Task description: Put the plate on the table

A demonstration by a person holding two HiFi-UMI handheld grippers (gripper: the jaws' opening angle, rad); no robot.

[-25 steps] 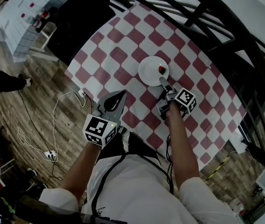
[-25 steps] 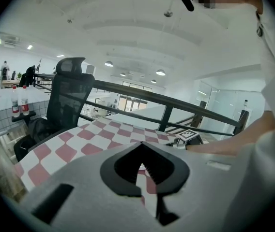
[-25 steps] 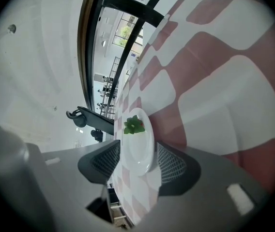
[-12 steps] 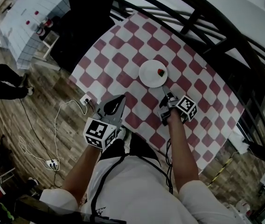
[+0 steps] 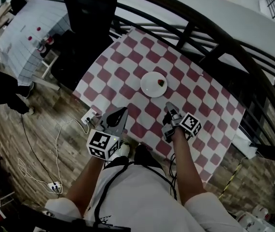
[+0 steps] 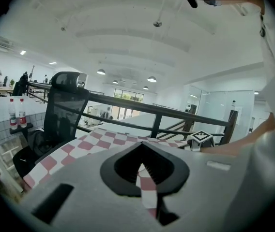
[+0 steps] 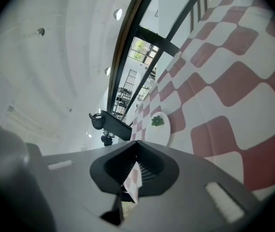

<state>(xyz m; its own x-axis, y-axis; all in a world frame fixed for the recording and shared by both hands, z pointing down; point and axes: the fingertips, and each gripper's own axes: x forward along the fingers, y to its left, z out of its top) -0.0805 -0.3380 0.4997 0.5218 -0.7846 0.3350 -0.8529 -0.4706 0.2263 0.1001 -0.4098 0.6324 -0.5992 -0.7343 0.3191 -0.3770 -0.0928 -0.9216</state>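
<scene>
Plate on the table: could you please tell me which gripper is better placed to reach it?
Probably right. The right gripper points at the plate from closer; the left gripper sits farther aside.

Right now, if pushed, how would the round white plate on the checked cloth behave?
The round white plate looks rigid and shallow, so it would probably slide flat, not tip. The red-and-white checked tablecloth may wrinkle under it.

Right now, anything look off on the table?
Nothing stands out. The plate sits flat on the checkered tablecloth, a small red-green piece on it; left gripper and right gripper shut, clear of it.
</scene>
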